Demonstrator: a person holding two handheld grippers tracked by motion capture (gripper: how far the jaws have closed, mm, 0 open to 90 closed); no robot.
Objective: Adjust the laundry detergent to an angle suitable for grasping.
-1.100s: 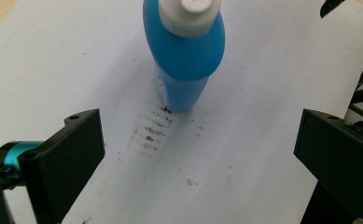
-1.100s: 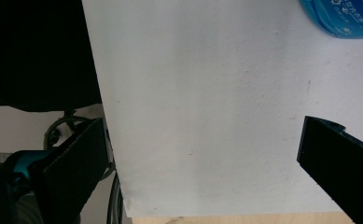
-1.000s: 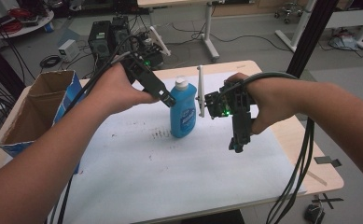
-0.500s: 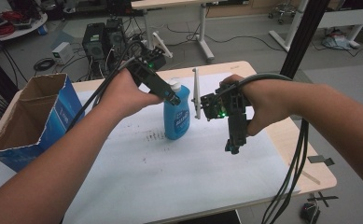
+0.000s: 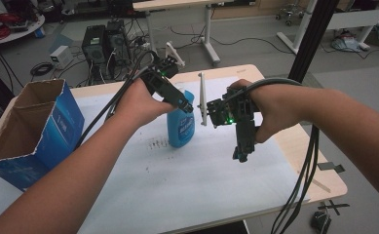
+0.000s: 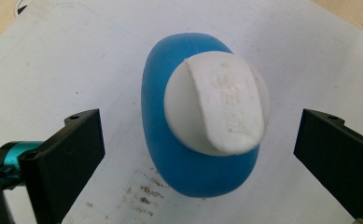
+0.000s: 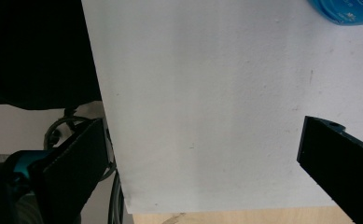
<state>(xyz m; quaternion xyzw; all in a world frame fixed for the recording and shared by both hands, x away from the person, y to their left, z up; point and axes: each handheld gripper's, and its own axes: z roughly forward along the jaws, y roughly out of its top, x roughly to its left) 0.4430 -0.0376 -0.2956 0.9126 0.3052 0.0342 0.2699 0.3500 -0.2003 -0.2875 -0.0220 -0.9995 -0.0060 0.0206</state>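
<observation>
The blue plastic bottle with a white flip cap (image 6: 202, 126) stands upright on the white paper sheet (image 5: 187, 180) near the tabletop's far edge. The left gripper (image 6: 193, 144) hovers directly above the cap, jaws spread wide on either side, not touching. The right gripper (image 5: 240, 146) hangs released toward the right edge. Step in hand: approach for grasp. Next: lower the left gripper, then close on the bottle

A blue bottle (image 5: 180, 127) stands upright on the white sheet (image 5: 187, 180) that covers the wooden table (image 5: 318, 165). The left gripper (image 5: 186, 105) sits at the bottle's top, held from the left, while the right gripper (image 5: 240, 152) hangs pointing down just to the bottle's right, apart from it. An open blue cardboard box (image 5: 28, 131) stands at the table's left edge.
</observation>
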